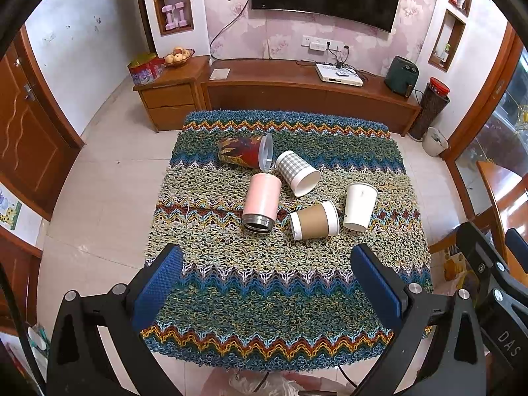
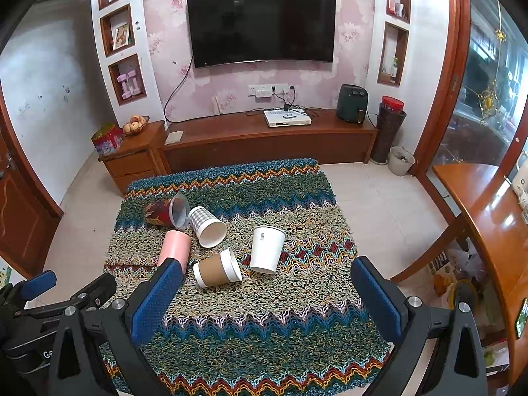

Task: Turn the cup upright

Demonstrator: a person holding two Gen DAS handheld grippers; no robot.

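Observation:
Several cups sit on a knitted zigzag cloth (image 1: 280, 297) over a table. A white paper cup (image 1: 359, 206) (image 2: 266, 248) stands upright. Lying on their sides are a brown-sleeved paper cup (image 1: 315, 219) (image 2: 217, 268), a pink steel tumbler (image 1: 261, 202) (image 2: 175, 247), a grey checked paper cup (image 1: 297, 172) (image 2: 208, 226) and a red patterned cup with a clear lid (image 1: 246, 151) (image 2: 165, 213). My left gripper (image 1: 265, 283) and my right gripper (image 2: 265, 292) are both open and empty, above the cloth's near part, short of the cups.
A wooden TV bench (image 2: 270, 138) with a white set-top box (image 2: 287, 118) and a dark appliance (image 2: 353, 103) stands behind the table. A small wooden cabinet (image 1: 168, 99) is at the back left. A wooden table (image 2: 495, 211) is on the right. Tiled floor surrounds the table.

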